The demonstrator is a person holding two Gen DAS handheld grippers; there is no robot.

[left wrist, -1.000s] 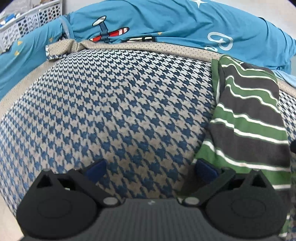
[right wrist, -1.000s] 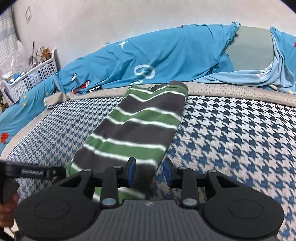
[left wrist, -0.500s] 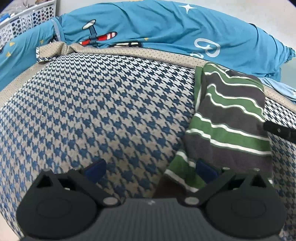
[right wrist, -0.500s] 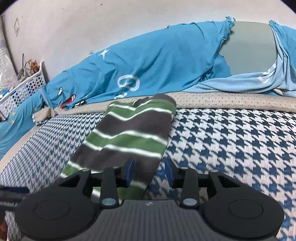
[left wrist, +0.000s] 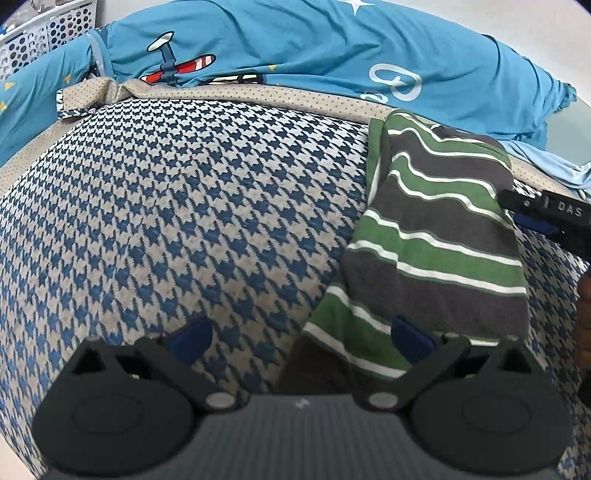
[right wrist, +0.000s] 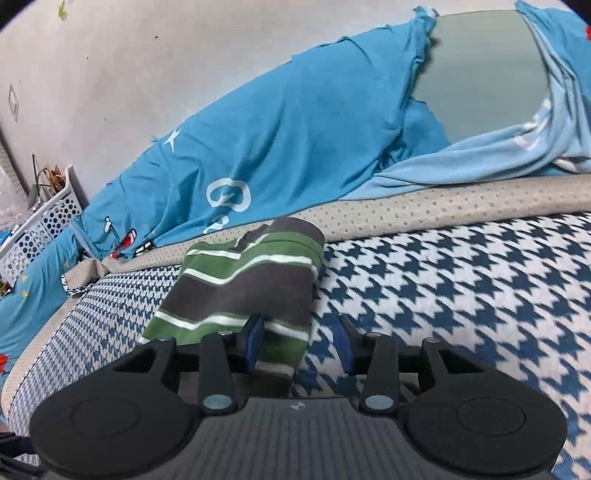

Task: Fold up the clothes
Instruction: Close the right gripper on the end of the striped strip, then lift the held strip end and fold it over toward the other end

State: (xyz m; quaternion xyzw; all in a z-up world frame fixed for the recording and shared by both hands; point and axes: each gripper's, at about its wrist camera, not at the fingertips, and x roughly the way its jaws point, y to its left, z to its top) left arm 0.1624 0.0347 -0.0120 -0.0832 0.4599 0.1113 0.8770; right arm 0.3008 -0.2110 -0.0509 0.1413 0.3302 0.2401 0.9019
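Left wrist view: left tongs (left wrist: 301, 338) spread wide, nothing clamped, hovering over near corner of striped shirt (left wrist: 436, 236) folded long on houndstooth bed cover (left wrist: 184, 206). Right wrist view only: right tongs (right wrist: 299, 341) opening, straddling shirt's edge; grey pillow (right wrist: 484, 70) behind.

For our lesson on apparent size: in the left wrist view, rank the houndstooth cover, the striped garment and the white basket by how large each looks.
1. Houndstooth cover, largest.
2. Striped garment.
3. White basket, smallest, though it lies farthest away and is cut off by the frame.
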